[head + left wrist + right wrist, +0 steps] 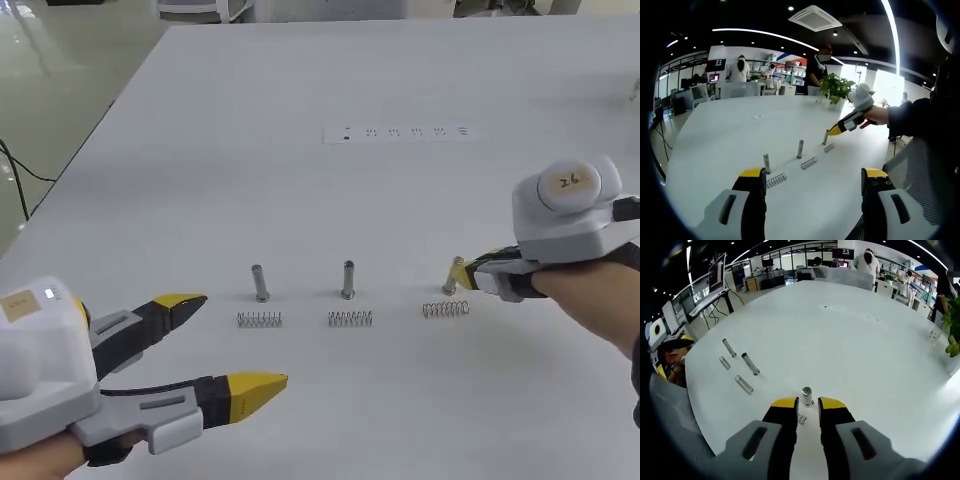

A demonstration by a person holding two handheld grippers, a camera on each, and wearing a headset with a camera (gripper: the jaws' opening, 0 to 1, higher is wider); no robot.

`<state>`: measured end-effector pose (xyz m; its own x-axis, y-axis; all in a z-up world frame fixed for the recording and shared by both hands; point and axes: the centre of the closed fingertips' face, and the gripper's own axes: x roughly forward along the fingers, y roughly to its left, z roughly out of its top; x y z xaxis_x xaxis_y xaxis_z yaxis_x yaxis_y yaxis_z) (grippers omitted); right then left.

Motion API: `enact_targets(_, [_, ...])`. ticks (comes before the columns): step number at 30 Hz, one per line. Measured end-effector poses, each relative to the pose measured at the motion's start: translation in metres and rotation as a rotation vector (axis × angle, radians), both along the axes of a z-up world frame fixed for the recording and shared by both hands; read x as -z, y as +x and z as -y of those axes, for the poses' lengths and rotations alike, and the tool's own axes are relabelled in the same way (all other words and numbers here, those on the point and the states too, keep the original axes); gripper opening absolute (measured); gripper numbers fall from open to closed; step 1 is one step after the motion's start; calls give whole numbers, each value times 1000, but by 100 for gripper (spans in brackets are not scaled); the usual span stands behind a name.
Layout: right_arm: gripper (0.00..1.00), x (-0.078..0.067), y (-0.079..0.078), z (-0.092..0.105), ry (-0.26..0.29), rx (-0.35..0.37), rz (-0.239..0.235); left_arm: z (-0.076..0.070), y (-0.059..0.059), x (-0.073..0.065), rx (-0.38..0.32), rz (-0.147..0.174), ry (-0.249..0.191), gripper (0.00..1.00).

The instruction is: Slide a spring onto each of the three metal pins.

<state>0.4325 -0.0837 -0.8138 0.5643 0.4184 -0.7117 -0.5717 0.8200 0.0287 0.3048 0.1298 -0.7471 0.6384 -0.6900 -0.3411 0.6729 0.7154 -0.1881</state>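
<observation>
Plainly, three upright silvery pins [348,280], coiled springs [350,318] alongside; left gripper [240,341] wide-jawed, right gripper [809,404] narrow-jawed.

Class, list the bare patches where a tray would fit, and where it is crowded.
Free: the wide stretch of table between the power strip and the row of pins; also the near edge beside the left gripper, below the springs. Crowded: the pin-and-spring row, especially its right end, where the right gripper sits.

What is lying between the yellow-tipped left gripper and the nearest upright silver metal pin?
A small coiled wire spring lies on the white table between the left gripper and that pin, clearest in the left gripper view.
</observation>
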Motion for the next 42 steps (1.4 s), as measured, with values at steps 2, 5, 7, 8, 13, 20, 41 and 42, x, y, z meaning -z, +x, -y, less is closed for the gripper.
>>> enact_targets(2, [18, 1, -4, -1, -4, -30, 4, 1, 0, 0, 1, 0, -1, 77])
enact_targets(5, [20, 4, -10, -3, -15, -79, 6, 0, 0, 0, 2, -1, 0, 77])
enact_targets(7, [21, 7, -13, -3, -18, -93, 0, 0, 1, 0, 1, -1, -1, 77])
enact_targets(8, [21, 8, -14, -3, -19, -100, -1, 0, 1, 0, 2, -1, -1, 77])
enact_targets(13, [23, 15, -18, -3, -29, -142, -17, 1, 1, 0, 4, -3, 1, 77])
enact_targets(20, [24, 24, -18, -3, -57, -194, -35, 0, 1, 0, 3, -5, 2, 76])
enact_targets(41, [23, 41, -24, -9, -98, -298, -82, -2, 0, 1, -4, -12, 4, 75])
enact_targets(42, [22, 42, -25, -9, -99, -300, -86, -2, 0, 1, -3, -12, 5, 75])
